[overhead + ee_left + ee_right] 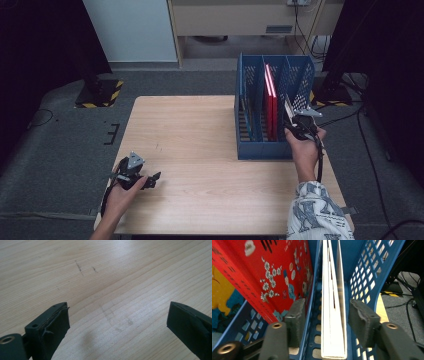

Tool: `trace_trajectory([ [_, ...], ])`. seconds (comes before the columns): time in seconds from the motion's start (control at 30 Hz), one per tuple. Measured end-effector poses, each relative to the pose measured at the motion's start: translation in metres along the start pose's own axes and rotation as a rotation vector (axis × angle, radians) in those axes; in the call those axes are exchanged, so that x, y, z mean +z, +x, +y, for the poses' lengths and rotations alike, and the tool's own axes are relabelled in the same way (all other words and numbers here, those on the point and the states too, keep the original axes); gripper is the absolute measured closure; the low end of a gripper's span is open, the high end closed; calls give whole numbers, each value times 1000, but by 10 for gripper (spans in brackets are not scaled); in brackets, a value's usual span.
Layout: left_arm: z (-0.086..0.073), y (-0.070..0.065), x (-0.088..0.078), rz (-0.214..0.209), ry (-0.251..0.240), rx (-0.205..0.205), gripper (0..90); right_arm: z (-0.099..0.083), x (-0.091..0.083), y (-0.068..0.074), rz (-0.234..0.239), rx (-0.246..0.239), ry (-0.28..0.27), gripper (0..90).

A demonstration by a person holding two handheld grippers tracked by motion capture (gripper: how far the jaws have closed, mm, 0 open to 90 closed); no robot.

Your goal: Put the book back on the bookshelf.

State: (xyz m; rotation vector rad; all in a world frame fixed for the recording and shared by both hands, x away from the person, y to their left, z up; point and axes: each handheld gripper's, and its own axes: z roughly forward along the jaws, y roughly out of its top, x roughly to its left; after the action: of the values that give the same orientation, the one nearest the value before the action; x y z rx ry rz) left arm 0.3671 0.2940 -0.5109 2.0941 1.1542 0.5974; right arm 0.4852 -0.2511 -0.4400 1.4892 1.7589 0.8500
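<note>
At lower left of the high view the left gripper [150,181] rests on the table [200,150], jaws wide and empty. At right, the right gripper [324,317] straddles a thin white book [333,315] upright in the blue rack's [265,150] rightmost slot, jaws parted and apparently clear of it. Probably light, stiff and slick; pinch its near edge.

Bare table [105,277] lies open ahead of my left gripper [117,322]. My right gripper [324,322] is hemmed: white book [333,315] between its pads, blue divider [313,302] and rack wall [364,277] close beside.
</note>
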Motion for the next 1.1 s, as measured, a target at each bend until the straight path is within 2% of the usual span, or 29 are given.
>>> trace_trajectory([
  [0.3, 0, 0, 0, 1, 0, 0, 35, 1, -7, -5, 26, 30, -45, 371],
  [0.53, 0, -1, 0, 2, 2, 2, 34, 1, -10, -6, 30, 30, -61, 302],
  [0.73, 0, -1, 0, 2, 3, 2, 34, 0, -12, -5, 54, 30, -70, 250],
  [1.1, 0, -1, 0, 2, 4, 3, 34, 0, -16, -3, 77, 21, -81, 206],
])
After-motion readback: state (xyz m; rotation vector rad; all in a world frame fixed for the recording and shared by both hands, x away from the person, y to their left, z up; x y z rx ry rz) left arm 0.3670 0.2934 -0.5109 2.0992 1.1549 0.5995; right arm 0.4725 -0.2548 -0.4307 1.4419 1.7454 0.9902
